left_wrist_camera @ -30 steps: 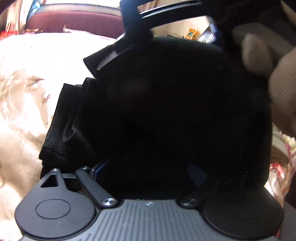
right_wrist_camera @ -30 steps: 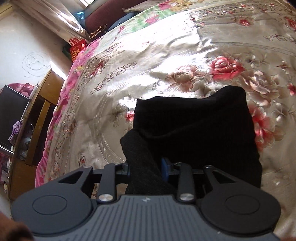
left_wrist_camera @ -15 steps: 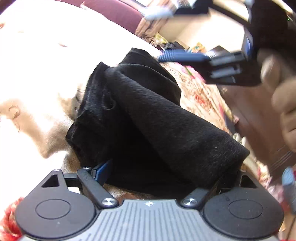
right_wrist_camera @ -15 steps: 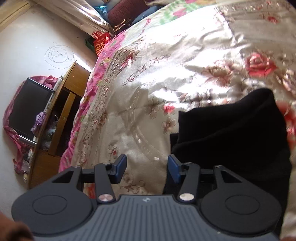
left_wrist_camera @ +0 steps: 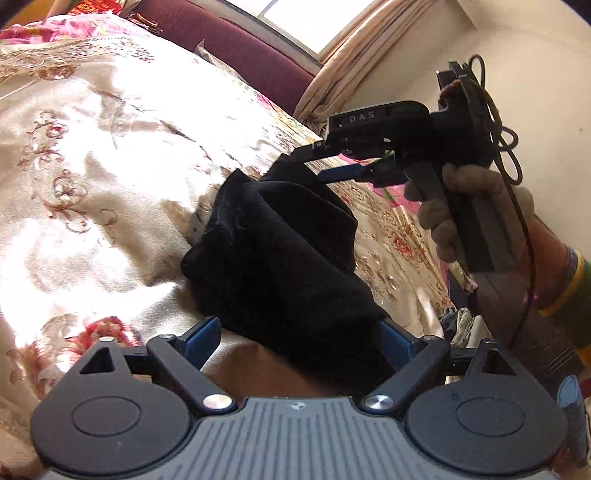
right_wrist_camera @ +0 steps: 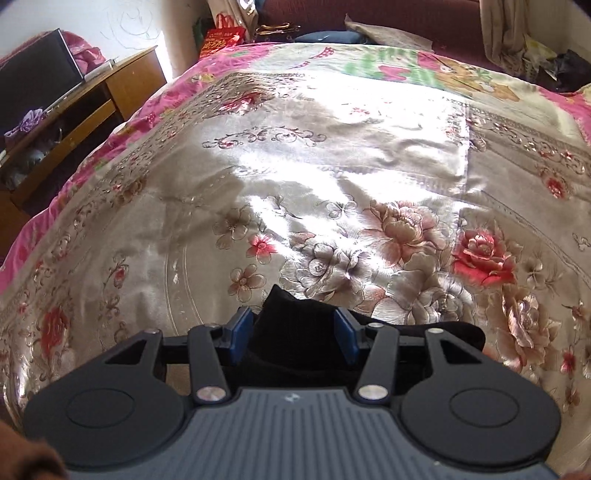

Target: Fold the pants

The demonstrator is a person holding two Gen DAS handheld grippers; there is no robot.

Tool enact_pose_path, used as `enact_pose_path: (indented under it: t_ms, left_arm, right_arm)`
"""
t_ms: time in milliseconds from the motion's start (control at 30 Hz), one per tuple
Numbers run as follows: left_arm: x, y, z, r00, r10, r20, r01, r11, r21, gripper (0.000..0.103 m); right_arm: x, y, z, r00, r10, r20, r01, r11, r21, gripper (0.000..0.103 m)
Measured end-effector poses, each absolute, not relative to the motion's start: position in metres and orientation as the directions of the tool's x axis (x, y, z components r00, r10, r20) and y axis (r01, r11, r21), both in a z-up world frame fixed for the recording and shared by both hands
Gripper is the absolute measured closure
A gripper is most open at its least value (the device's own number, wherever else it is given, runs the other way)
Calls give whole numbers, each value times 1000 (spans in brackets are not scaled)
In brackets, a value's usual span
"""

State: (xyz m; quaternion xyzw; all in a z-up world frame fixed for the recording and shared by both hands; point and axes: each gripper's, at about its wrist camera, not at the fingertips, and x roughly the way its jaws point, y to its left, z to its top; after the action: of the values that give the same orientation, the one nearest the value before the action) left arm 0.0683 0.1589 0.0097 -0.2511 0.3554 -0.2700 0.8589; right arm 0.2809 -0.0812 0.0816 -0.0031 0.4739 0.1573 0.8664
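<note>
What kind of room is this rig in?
Most likely a home bedroom: a bed under a floral satin bedspread, a wooden side cabinet beside it, and a curtained window behind a maroon headboard.

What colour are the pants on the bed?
Black pants, seen best in the left wrist view.

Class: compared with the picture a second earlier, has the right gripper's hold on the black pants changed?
Yes. The right gripper, then clamped on the black pants, has opened; cloth lies loosely between its fingers on the floral bedspread.

We see wide open room across the shiny floral satin bedspread (right_wrist_camera: 332,155); only the bunched black fabric pants (left_wrist_camera: 288,258) and the wooden side cabinet (right_wrist_camera: 92,110) obstruct.
</note>
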Motion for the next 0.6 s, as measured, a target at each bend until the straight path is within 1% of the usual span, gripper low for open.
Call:
enact_pose_path:
  t_ms: [100, 167, 200, 233, 300, 333, 433, 467, 500, 533, 567, 600]
  left_arm:
    - [73, 137, 16, 609, -639, -470, 318, 740, -593, 0]
    - [78, 127, 16, 611, -634, -474, 319, 745, -586, 0]
    - [83, 122, 14, 606, -622, -497, 306, 758, -576, 0]
    - [88, 117, 10, 597, -603, -530, 283, 776, -563, 0]
    - [100, 110, 1, 580, -573, -579, 247, 801, -546, 0]
    - [103, 109, -1, 578, -567, -587, 242, 806, -540, 0]
    - [99, 106, 8, 611, -554, -565, 274, 818, -507, 4]
    - [96, 105, 11, 625, -548, -556, 290, 824, -487, 9]
    - [95, 103, 12, 632, -540, -556, 299, 832, -468, 16]
    - [96, 100, 12, 632, -527, -568, 303, 843, -445, 21]
    - [99, 96, 10, 625, -520, -582, 305, 849, -431, 29]
    - [102, 93, 8, 618, -517, -593, 307, 853, -423, 33]
  right_arm:
    - [278, -83, 85, 477, 310, -822, -382, 916, 123, 53]
    - [272, -80, 83, 432, 359, -828, -489, 864, 119, 46]
    - [269, -77, 81, 415, 371, -831, -537, 837, 105, 44]
    - [266, -72, 77, 412, 364, -836, -587, 807, 62, 42]
    - [266, -63, 67, 410, 338, -847, -631, 776, 4, 42]
    - [270, -61, 61, 406, 329, -852, -635, 772, -4, 42]
    - [279, -68, 57, 391, 377, -840, -627, 777, 57, 42]
    - [282, -74, 60, 386, 406, -829, -625, 776, 89, 42]
    - [284, -79, 63, 381, 430, -818, -624, 773, 115, 42]
    - [286, -83, 65, 380, 446, -811, -625, 770, 131, 42]
    - [289, -86, 65, 378, 453, -807, -627, 767, 137, 42]
    - [292, -87, 65, 370, 454, -811, -636, 760, 135, 42]
